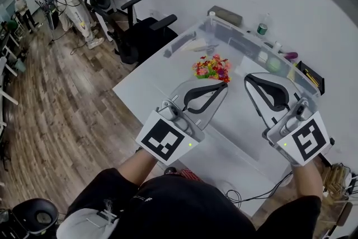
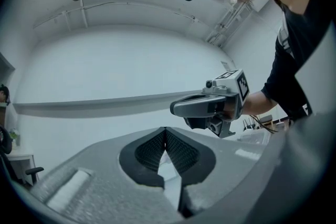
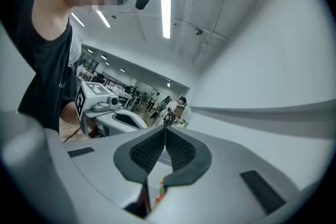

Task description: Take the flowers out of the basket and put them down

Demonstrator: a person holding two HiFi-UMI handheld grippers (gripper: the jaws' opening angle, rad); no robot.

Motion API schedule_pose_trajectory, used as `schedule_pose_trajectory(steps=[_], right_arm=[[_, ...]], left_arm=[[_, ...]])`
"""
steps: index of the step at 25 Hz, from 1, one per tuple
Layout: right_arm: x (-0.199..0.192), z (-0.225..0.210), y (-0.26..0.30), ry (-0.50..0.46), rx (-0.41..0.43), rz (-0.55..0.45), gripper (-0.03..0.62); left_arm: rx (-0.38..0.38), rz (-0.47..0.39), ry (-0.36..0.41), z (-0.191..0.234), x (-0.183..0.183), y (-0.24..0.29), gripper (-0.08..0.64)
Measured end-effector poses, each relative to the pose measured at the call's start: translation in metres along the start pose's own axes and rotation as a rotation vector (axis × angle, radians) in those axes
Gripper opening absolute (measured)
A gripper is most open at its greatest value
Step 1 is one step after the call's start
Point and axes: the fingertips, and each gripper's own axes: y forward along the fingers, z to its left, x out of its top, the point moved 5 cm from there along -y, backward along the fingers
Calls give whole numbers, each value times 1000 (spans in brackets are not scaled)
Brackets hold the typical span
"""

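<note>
Head view shows a bunch of small red, yellow and green flowers point(image 1: 212, 68) lying on the white counter point(image 1: 162, 80), near the middle of it. I cannot make out a basket under or around the bunch from here.

The left hand-held gripper point(image 1: 222, 84) points at the flowers, and its tip is just beside their near edge, not touching. The right hand-held gripper point(image 1: 250, 79) is also close, but the flowers lie to the left of its tip, off its line. So the left one is the nearer and the better aimed.

Both hand-held grippers are clenched and empty. In the left gripper view and in the right gripper view the two dark ribbed pads meet at the tips and nothing is between them.

The bunch looks like a compact cluster, a little wider than deep, so I see no clear long axis to line up with. In my judgement the next move needs the left jaws to part first and then go a short way forward over the bunch.
</note>
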Motion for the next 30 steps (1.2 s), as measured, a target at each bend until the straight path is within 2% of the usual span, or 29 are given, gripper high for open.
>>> schedule_pose_trajectory(steps=[2,9,17,20,21,24,25,27,30], right_arm=[[-1,-7,-1,26,15,-15,14],[-8,-37,-2,-3,8,9,15],[-39,-61,-1,27,60,17,15],[-54,-63,-3,42,88,8,15],[-59,-63,-3,52,94,5,15],[-75,-61,-2,80,114,10,15],[-80,-59,0,91,123,13,15],[-89,-58,3,114,136,13,15],[-103,-59,9,121,125,32,15]], left_arm=[[8,-2,-1,1,0,3,2],[18,4,29,10,0,14,2],[38,19,68,15,-3,38,2],[43,22,53,15,-3,46,2],[47,27,69,14,-3,47,2],[59,54,220,11,-2,50,2],[54,57,247,11,-3,52,2],[38,58,234,14,-7,53,2],[29,55,159,23,-14,56,2]])
